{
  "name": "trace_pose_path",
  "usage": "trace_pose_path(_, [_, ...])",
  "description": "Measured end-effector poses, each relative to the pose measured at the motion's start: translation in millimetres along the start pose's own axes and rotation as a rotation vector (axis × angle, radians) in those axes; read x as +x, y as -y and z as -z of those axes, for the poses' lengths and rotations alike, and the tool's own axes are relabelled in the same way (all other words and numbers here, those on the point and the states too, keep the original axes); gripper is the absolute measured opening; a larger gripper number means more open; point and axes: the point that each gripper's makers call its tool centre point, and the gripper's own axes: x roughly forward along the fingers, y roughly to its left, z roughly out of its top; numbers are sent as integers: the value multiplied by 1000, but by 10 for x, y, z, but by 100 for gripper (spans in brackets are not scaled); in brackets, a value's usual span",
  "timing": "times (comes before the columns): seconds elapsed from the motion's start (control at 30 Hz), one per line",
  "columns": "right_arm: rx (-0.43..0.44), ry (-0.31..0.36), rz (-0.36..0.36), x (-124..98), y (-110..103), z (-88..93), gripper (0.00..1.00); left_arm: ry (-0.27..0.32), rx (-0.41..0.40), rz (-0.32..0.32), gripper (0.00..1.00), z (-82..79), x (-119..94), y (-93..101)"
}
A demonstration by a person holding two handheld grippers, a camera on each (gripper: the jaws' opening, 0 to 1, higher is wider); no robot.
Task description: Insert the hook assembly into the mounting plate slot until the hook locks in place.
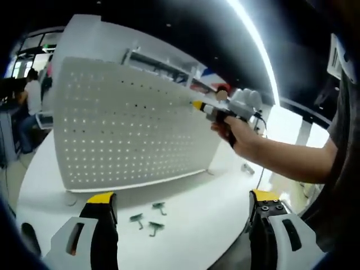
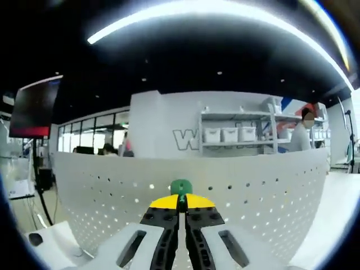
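White tabletop point(image 1: 214, 197) curves across the lower half of the left gripper view, and an upright white pegboard point(image 1: 129, 135) stands on it, filling the centre left of the frame.

In the right gripper view, a green hook point(image 2: 181, 187) sits clamped between the yellow tips of the right gripper point(image 2: 181, 203), at lower centre, with the jaws closed tight on it. The hook is right against the perforated face of the pegboard point(image 2: 253, 197), near its top edge; whether it has entered a hole cannot be told. Above that edge lies open room, with shelving point(image 2: 236, 135) holding white bins behind.

From the left gripper view, the right gripper point(image 1: 216, 112) meets the board's upper right corner, held by a person's hand point(image 1: 244, 138) whose forearm runs off the right edge. Three spare hooks point(image 1: 149, 216) lie loose on the tabletop at lower centre, just in front of the board's bottom edge and between the jaws of the left gripper point(image 1: 183, 205). Those jaws stand wide apart, holding nothing, with bare table around the hooks. At the far left edge a seated person point(image 1: 31, 101) is visible beyond the board.
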Motion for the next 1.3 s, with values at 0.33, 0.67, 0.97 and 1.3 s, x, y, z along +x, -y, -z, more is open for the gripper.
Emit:
trace_pose_path(0.33, [-28,25,11,33,19,-26,0,-5,-9,-11,99,-7,18,-42])
trace_pose_path(0.67, [-12,44,36,12,26,-17,0,-3,-7,-19,98,-42,53,-73])
trace_pose_path(0.97, [-24,31,47,5,75,66,0,-7,-8,-13,97,-26,71,-30])
trace_pose_path(1.3, [-38,22,49,76,76,122,0,-9,-7,-28,97,-25,51,-79])
